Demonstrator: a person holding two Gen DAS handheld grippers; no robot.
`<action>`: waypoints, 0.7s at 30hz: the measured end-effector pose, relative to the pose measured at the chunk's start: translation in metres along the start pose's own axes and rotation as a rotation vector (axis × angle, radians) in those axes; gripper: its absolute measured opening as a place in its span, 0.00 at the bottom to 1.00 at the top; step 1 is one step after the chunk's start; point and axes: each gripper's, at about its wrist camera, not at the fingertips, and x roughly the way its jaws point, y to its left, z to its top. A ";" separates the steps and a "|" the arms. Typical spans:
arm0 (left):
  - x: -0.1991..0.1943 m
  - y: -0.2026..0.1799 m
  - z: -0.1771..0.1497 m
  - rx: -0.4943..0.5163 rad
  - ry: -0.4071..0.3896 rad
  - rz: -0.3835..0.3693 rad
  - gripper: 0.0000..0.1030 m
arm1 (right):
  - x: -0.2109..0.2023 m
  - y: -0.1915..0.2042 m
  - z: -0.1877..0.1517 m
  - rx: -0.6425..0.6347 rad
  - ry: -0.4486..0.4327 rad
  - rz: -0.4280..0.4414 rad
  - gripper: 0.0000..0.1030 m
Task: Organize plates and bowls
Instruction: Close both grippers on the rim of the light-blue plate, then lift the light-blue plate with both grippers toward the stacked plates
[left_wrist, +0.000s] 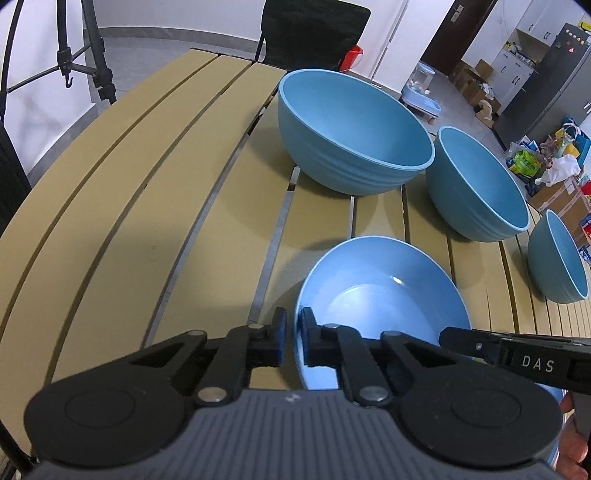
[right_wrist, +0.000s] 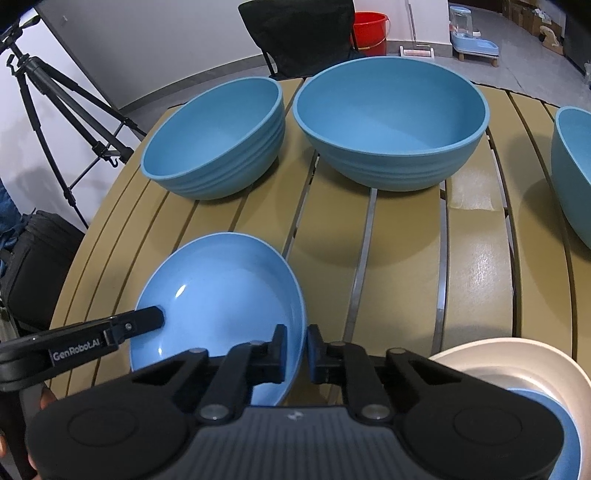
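Note:
A shallow blue plate (left_wrist: 384, 291) is held off the slatted table by both grippers. My left gripper (left_wrist: 294, 325) is shut on its left rim. My right gripper (right_wrist: 296, 341) is shut on its right rim; the plate also shows in the right wrist view (right_wrist: 221, 291). Behind it stand three blue bowls: a large one (left_wrist: 351, 129), a medium one (left_wrist: 476, 184) and a small one (left_wrist: 557, 258). In the right wrist view two bowls (right_wrist: 218, 136) (right_wrist: 391, 122) stand side by side, a third bowl (right_wrist: 572, 170) is at the right edge.
A cream plate (right_wrist: 517, 369) on a blue plate (right_wrist: 569, 443) lies at the near right. A black chair (right_wrist: 299, 33) stands behind the tan slatted table (left_wrist: 129, 184). A tripod (right_wrist: 55, 103) and a black bag (right_wrist: 33, 254) stand to the left.

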 end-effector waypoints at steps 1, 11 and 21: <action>0.000 0.000 0.000 -0.001 0.001 -0.003 0.07 | 0.001 0.000 0.000 0.002 0.001 0.000 0.06; 0.001 -0.002 -0.001 0.007 -0.010 0.001 0.06 | 0.002 0.001 0.000 -0.003 -0.006 -0.016 0.05; -0.001 -0.001 -0.001 0.002 -0.011 0.006 0.06 | 0.001 0.003 -0.001 -0.005 -0.009 -0.016 0.05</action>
